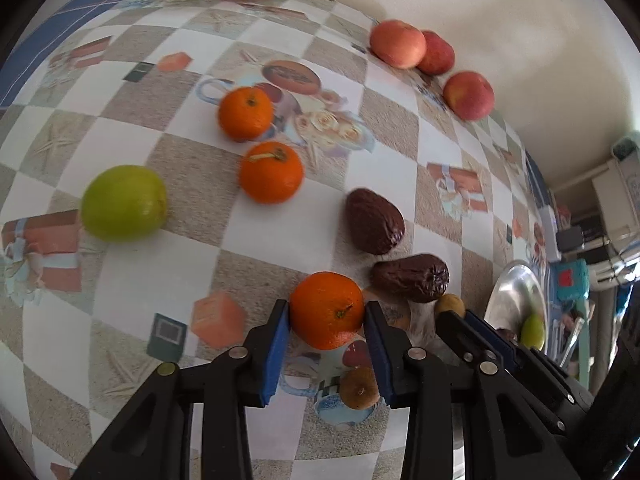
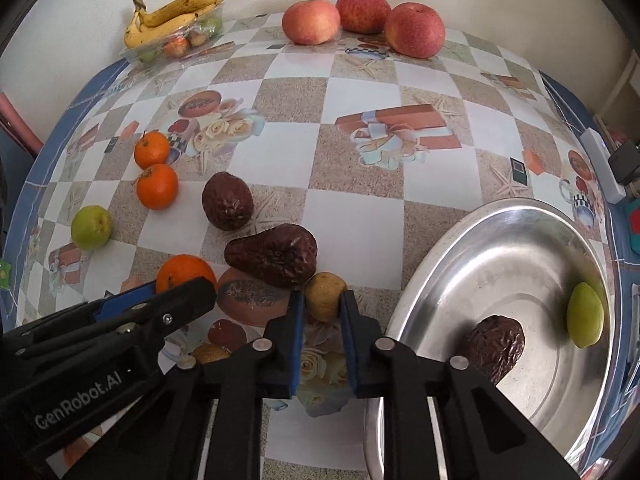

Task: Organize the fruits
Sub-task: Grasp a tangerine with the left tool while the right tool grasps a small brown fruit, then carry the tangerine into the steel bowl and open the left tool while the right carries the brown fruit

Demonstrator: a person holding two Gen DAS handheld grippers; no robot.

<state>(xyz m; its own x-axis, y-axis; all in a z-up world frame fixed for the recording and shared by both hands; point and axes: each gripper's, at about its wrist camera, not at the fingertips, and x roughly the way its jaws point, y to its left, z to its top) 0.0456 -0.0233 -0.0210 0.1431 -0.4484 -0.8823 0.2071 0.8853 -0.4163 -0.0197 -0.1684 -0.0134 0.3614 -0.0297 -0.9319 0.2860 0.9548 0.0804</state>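
My left gripper (image 1: 326, 314) is shut on an orange (image 1: 326, 310), its blue pads against both sides; the same orange shows in the right wrist view (image 2: 182, 272). My right gripper (image 2: 322, 300) is shut on a small yellow-brown fruit (image 2: 325, 295), also seen in the left wrist view (image 1: 450, 305). Two dark avocados (image 2: 228, 201) (image 2: 274, 254) lie just beyond. A steel bowl (image 2: 460, 264) at the right holds an avocado (image 2: 496, 346) and a green fruit (image 2: 585, 314). Two more oranges (image 1: 244, 113) (image 1: 271, 172) and a green apple (image 1: 124, 202) lie farther out.
Three red apples (image 2: 311, 21) (image 2: 362, 11) (image 2: 415, 29) sit by the far wall. A clear tray (image 2: 176, 46) with bananas (image 2: 176, 14) and small fruits stands at the back left. Another small brown fruit (image 1: 359, 388) lies under the left gripper. The table edge runs along the right.
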